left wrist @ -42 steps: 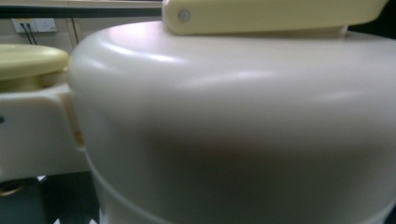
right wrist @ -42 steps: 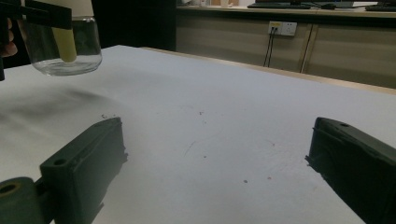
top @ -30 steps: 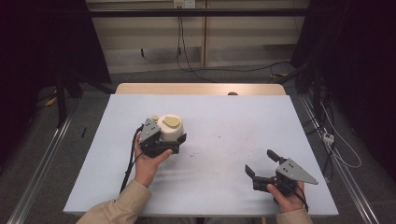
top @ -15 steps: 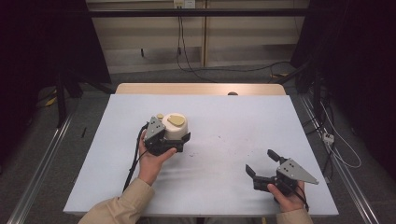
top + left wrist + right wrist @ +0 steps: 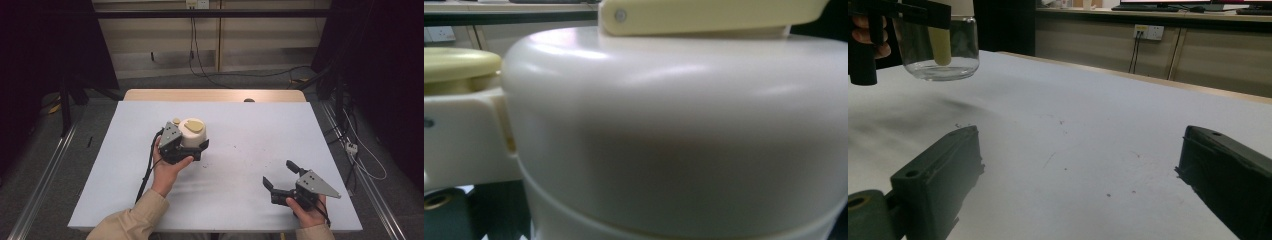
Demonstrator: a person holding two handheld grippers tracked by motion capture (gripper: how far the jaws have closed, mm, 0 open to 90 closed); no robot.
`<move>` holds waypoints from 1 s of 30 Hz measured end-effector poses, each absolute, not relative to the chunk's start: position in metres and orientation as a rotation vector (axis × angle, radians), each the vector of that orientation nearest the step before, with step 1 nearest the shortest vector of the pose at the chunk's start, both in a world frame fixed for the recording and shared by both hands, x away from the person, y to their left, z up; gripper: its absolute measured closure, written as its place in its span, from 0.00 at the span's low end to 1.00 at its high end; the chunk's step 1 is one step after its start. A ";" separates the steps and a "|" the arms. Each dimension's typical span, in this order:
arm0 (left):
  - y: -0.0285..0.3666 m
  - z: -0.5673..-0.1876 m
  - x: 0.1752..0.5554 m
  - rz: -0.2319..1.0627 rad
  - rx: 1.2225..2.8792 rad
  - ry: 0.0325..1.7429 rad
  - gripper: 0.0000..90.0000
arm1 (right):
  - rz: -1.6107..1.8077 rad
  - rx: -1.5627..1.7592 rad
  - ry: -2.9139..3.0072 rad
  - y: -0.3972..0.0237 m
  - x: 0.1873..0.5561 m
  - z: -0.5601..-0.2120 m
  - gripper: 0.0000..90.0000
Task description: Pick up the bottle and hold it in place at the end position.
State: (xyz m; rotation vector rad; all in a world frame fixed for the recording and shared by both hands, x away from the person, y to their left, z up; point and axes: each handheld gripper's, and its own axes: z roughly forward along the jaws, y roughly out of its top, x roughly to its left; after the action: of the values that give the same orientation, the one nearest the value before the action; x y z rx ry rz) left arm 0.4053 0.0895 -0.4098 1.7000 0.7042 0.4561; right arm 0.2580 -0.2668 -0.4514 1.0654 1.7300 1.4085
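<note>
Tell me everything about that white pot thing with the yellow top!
The pot is a round container with a creamy white, glossy plastic upper part, a pale yellow flap on its lid and a small yellow button on a side bracket. The right gripper view shows a clear glass bottom with a yellowish tube inside. It is upright, left of the middle of the table, and looks lifted off it. The left gripper clamps its side.

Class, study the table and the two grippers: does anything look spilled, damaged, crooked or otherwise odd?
Nothing stands out. The cream-lidded jar sits upright in the left gripper, above the table in the right gripper view, with no spill. The right gripper is open and apart. Faint specks mark the tabletop.
</note>
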 end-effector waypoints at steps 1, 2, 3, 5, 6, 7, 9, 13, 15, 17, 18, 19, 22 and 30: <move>0.088 -0.410 0.406 0.448 1.696 0.706 0.06 | 1.409 1.066 1.730 -0.267 0.258 -0.451 0.03; 0.087 -0.410 0.405 0.449 1.697 0.710 0.06 | 1.409 1.066 1.729 -0.267 0.258 -0.451 0.03; 0.087 -0.410 0.406 0.455 1.702 0.701 0.06 | 1.409 1.066 1.729 -0.267 0.258 -0.451 0.03; 0.086 -0.410 0.406 0.452 1.700 0.699 0.06 | 1.408 1.067 1.732 -0.267 0.258 -0.452 0.03; 0.085 -0.410 0.407 0.453 1.702 0.696 0.06 | 1.407 1.067 1.730 -0.267 0.258 -0.452 0.03; 0.085 -0.410 0.407 0.453 1.701 0.697 0.06 | 1.409 1.067 1.728 -0.267 0.258 -0.451 0.03; 0.084 -0.410 0.408 0.446 1.696 0.708 0.06 | 1.409 1.069 1.728 -0.267 0.257 -0.451 0.03; 0.081 -0.411 0.411 0.445 1.698 0.707 0.06 | 1.409 1.068 1.730 -0.267 0.258 -0.452 0.03; 0.080 -0.411 0.412 0.444 1.700 0.704 0.06 | 1.410 1.069 1.731 -0.267 0.258 -0.452 0.03; 0.079 -0.411 0.413 0.446 1.702 0.700 0.06 | 1.410 1.070 1.729 -0.267 0.257 -0.452 0.03; 0.078 -0.412 0.413 0.445 1.703 0.699 0.06 | 1.410 1.071 1.729 -0.267 0.257 -0.452 0.03; 0.077 -0.412 0.414 0.441 1.704 0.696 0.06 | 1.411 1.072 1.730 -0.267 0.257 -0.452 0.03; 0.074 -0.413 0.415 0.440 1.710 0.692 0.06 | 1.411 1.072 1.731 -0.267 0.257 -0.452 0.03; 0.067 -0.418 0.418 0.432 1.715 0.695 0.06 | 1.413 1.069 1.733 -0.267 0.257 -0.452 0.03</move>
State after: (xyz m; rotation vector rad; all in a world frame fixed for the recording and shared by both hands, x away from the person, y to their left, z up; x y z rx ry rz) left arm 0.4179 0.0669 -0.4175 1.7146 0.6949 0.4320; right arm 0.2575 -0.2666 -0.4521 1.0690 1.7327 1.4126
